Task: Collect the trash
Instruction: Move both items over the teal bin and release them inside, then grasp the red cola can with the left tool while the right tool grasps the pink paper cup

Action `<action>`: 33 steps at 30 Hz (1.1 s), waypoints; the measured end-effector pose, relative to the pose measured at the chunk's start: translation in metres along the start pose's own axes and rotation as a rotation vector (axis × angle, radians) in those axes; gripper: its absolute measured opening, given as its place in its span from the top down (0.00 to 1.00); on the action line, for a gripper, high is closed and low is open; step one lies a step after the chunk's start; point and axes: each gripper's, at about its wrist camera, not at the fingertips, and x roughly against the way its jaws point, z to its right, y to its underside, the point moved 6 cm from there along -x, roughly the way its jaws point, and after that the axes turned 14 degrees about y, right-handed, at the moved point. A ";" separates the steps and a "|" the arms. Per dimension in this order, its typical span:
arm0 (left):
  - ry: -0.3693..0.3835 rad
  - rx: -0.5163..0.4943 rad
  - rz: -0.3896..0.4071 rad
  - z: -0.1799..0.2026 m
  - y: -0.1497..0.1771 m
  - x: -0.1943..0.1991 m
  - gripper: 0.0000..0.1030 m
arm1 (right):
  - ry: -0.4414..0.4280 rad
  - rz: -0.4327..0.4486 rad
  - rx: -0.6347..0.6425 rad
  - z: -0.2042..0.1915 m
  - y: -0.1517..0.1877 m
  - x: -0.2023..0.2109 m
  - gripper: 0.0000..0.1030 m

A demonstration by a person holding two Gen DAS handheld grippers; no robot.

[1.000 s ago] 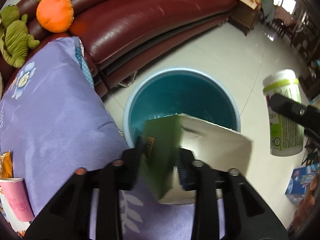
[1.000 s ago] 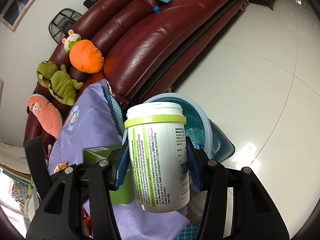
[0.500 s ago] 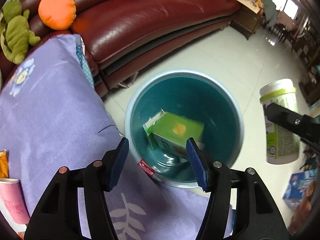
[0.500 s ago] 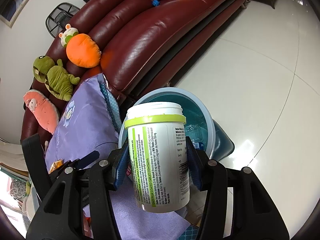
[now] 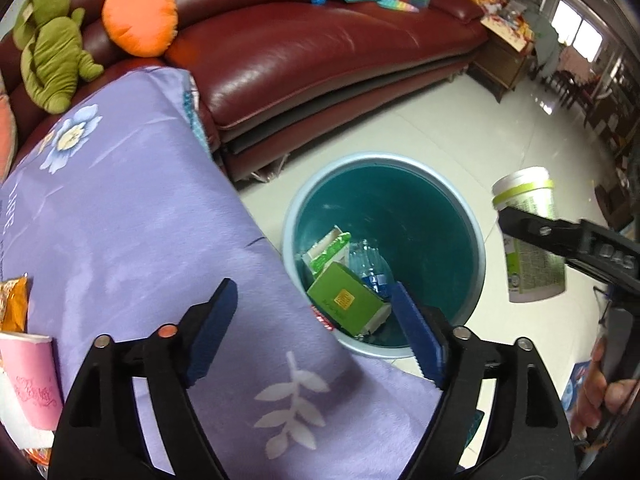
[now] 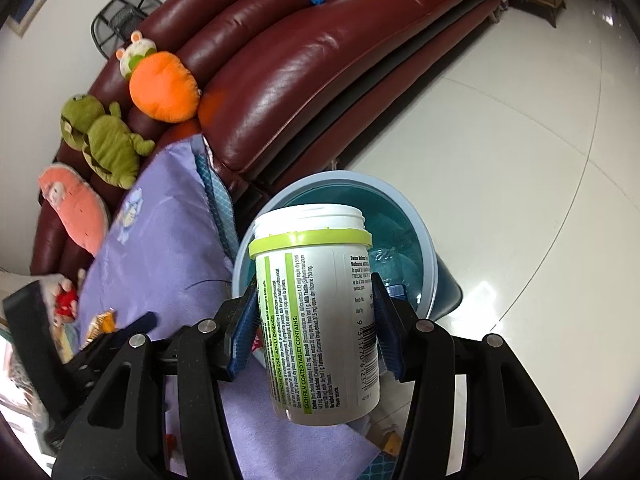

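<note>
A round blue bin [image 5: 476, 248] stands on the floor beside the purple-covered table; a green carton [image 5: 344, 300], another green-and-white carton [image 5: 328, 250] and a crushed plastic bottle [image 5: 366, 260] lie in it. My left gripper [image 5: 312, 320] hangs over the table edge and the bin's rim, its jaws opening with nothing between them. My right gripper [image 6: 312, 320] is shut on a white pill jar [image 6: 320, 316] with a lime-green band, held upright above the bin's near rim [image 6: 424, 232]. The jar [image 5: 528, 236] also shows to the right of the bin in the left wrist view.
A purple floral cloth [image 5: 120, 220] covers the table, with a pink paper cup [image 5: 28, 376] and an orange snack wrapper [image 5: 14, 300] at its left edge. A dark red leather sofa [image 5: 300, 48] with plush toys [image 5: 136, 12] runs behind. Pale tiled floor [image 6: 500, 140] surrounds the bin.
My left gripper let go of the green carton, which dropped into the bin, and its jaws spread wide. The right gripper with the jar shifted slightly toward the bin.
</note>
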 end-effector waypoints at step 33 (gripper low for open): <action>0.031 0.150 0.166 -0.062 0.063 0.113 0.13 | 0.031 -0.009 0.174 -0.094 0.057 0.052 0.24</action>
